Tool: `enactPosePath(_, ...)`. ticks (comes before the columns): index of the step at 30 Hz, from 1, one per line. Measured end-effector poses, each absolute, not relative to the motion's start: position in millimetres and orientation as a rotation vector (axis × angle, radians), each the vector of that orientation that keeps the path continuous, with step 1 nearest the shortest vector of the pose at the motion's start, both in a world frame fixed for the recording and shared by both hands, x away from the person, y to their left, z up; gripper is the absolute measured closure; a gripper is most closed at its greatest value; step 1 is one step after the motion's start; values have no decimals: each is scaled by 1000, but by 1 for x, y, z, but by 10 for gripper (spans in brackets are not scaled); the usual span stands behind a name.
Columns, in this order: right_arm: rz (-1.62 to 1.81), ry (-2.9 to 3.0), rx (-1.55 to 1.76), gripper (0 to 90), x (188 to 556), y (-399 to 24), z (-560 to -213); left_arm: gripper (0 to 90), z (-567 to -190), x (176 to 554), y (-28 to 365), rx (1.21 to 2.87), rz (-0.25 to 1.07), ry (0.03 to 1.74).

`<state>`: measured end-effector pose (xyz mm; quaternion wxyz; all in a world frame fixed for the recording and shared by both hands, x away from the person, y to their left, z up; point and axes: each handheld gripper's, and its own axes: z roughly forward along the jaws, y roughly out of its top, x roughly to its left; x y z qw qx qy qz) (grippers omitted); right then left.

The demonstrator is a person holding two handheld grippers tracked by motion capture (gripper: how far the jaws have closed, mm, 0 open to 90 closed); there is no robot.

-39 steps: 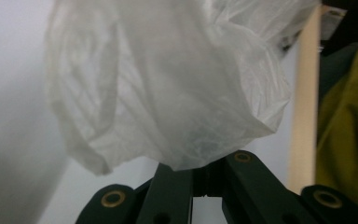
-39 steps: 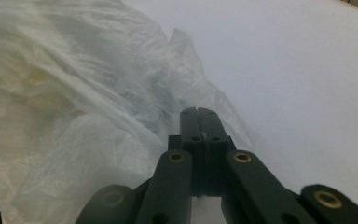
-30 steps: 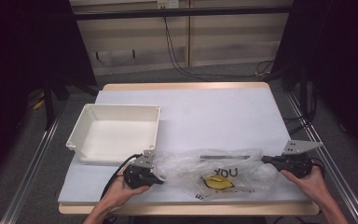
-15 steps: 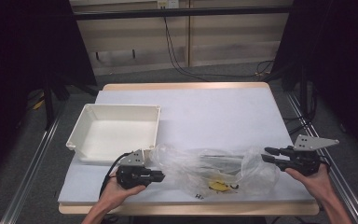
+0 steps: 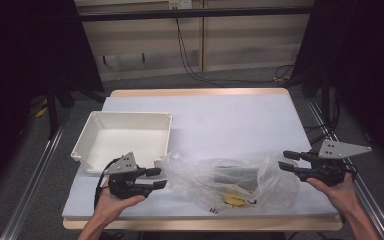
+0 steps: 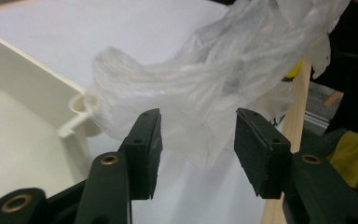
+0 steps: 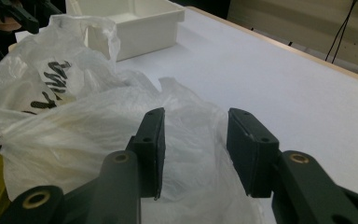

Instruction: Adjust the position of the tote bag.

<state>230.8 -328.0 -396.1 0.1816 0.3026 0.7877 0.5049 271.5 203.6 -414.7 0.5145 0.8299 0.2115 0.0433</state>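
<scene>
Both tools (image 5: 161, 178) (image 5: 283, 160) lifted off plastic bag (image 5: 220, 180) – jaws just opening, nothing gripped (bag slumped).

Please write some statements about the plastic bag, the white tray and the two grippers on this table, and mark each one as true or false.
1. The clear plastic bag lies on the table between the two grippers. True.
2. The left gripper is clamped shut on the bag. False: its jaws stand apart, having just been opening, and the pads do not press the bag.
3. The white tray has the bag inside it. False: the bag lies beside the tray, on the table.
4. The right gripper has its jaws apart. True; they have just been opening.
5. The bag shows black print and something yellow. True.
6. The tray stands at the table's right edge. False: it stands on the left.
</scene>
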Motion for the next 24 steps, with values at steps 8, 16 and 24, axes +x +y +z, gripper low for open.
enactPosePath(8,1449,2206,833,503,236,-325,-380,558,-401,276,201,1979,140,474)
enactPosePath(16,1469,2212,801,590,237,-320,-369,735,-386,290,183,1929,129,436)
enactPosePath(24,1424,2366,690,826,249,-269,-358,777,-392,301,115,2053,40,318)
